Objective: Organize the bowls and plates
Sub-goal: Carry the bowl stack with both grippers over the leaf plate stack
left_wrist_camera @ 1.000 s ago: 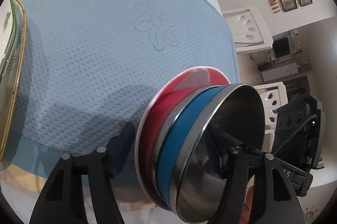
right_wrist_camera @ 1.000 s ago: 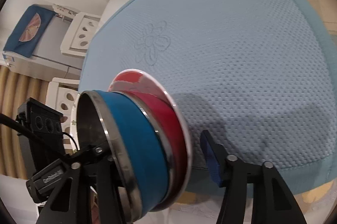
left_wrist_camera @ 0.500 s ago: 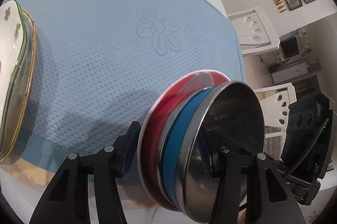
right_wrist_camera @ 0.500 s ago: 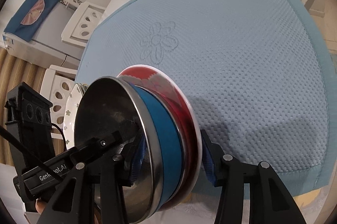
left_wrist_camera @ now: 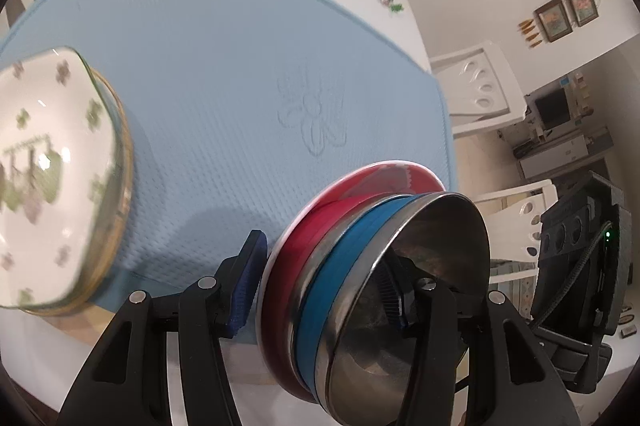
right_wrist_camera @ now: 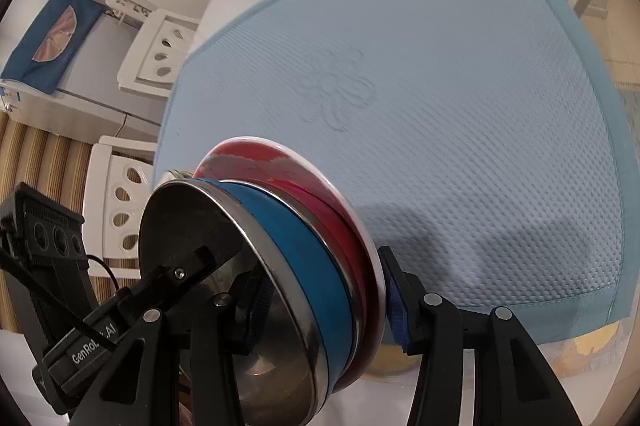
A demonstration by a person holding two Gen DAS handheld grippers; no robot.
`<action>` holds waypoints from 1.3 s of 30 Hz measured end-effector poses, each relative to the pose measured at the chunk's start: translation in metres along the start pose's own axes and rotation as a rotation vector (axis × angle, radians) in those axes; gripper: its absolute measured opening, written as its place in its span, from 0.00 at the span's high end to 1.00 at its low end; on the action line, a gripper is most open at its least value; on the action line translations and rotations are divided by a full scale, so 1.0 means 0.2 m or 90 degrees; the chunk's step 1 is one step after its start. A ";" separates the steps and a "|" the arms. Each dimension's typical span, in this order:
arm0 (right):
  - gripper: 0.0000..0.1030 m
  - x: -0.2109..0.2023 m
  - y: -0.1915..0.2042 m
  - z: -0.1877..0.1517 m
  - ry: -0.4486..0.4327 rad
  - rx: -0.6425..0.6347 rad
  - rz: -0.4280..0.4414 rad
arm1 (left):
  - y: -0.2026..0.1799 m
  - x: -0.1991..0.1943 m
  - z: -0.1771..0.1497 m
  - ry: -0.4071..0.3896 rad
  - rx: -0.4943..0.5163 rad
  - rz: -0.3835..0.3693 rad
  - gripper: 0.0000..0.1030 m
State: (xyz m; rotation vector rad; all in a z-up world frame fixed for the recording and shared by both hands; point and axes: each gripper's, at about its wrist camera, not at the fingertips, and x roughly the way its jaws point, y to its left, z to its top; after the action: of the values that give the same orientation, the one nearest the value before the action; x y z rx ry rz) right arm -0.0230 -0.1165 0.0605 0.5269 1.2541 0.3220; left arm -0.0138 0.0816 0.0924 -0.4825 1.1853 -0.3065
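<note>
Steel bowl stack (left_wrist_camera: 384, 266) hides mat (left_wrist_camera: 224, 65) corner; floral plate (left_wrist_camera: 48, 177) blurred, cropped.

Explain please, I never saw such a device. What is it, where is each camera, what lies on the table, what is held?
A person holds a hand-held gripper in each hand, each with a fisheye camera looking along it. One picture is from the left hand-held gripper, the other from the right hand-held gripper. Both clamp one stack of bowls from opposite sides; the left jaws have just been closing on it. Below lie a blue mat and a white flowered dish.
</note>
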 end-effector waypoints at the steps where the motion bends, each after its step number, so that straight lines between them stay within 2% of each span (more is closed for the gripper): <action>1: 0.53 -0.01 0.04 0.01 -0.003 -0.001 -0.002 | 0.01 -0.03 0.02 -0.004 0.001 -0.001 0.52; 7: 0.53 0.00 0.37 0.03 -0.017 -0.001 0.003 | 0.12 -0.29 0.17 -0.015 0.011 0.014 0.53; 13: 0.52 0.12 0.76 0.02 -0.021 -0.030 0.013 | 0.38 -0.56 0.27 -0.048 -0.003 0.024 0.53; 21: 0.52 0.41 1.08 -0.03 0.021 -0.044 0.007 | 0.75 -0.68 0.32 -0.046 -0.041 0.037 0.53; 29: 0.52 0.63 1.12 -0.06 0.062 -0.021 -0.049 | 0.98 -0.56 0.34 0.017 -0.054 0.014 0.53; 39: 0.52 0.71 1.08 -0.07 0.069 0.020 -0.086 | 1.03 -0.46 0.34 0.062 -0.034 -0.006 0.53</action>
State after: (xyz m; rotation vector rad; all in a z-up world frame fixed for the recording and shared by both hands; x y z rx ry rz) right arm 0.0163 0.1390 0.0600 0.4527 1.3940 0.2194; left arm 0.0127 0.3159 0.0799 -0.5252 1.2886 -0.3092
